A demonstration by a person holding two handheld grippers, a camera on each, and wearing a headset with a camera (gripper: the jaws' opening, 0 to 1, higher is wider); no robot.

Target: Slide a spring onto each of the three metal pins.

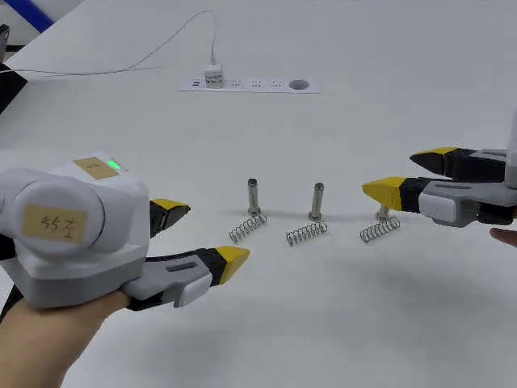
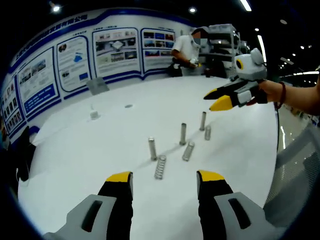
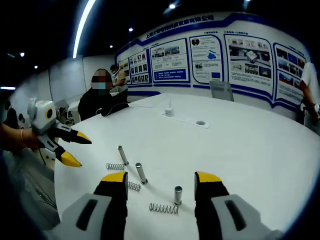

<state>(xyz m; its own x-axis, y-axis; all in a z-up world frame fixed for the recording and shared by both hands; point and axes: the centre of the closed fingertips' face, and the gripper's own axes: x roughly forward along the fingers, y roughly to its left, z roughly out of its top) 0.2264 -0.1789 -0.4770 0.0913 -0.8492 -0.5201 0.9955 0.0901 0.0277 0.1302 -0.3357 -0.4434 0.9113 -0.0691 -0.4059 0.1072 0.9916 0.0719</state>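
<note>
While springs (image 1: 306, 233) are lying beside pins (image 1: 317, 200) between them, I am holding the left hand-held gripper (image 1: 216, 232) and right hand-held gripper (image 1: 388, 172) wide, empty.

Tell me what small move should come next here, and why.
Probably lower the right gripper onto the nearest spring and close on it. Its jaws are open and empty, all three springs lie flat on the table, and the pins stand bare.

The three pins (image 1: 253, 196) are smooth, shiny metal, and the springs (image 1: 247, 228) are bright coiled wire. The desk (image 1: 323, 307) is smooth, matt white. The left gripper (image 1: 212, 233) has a satin pale plastic shell, yellow-tipped black fingers (image 1: 230, 259) and papery tape labels (image 1: 53, 224).
</note>
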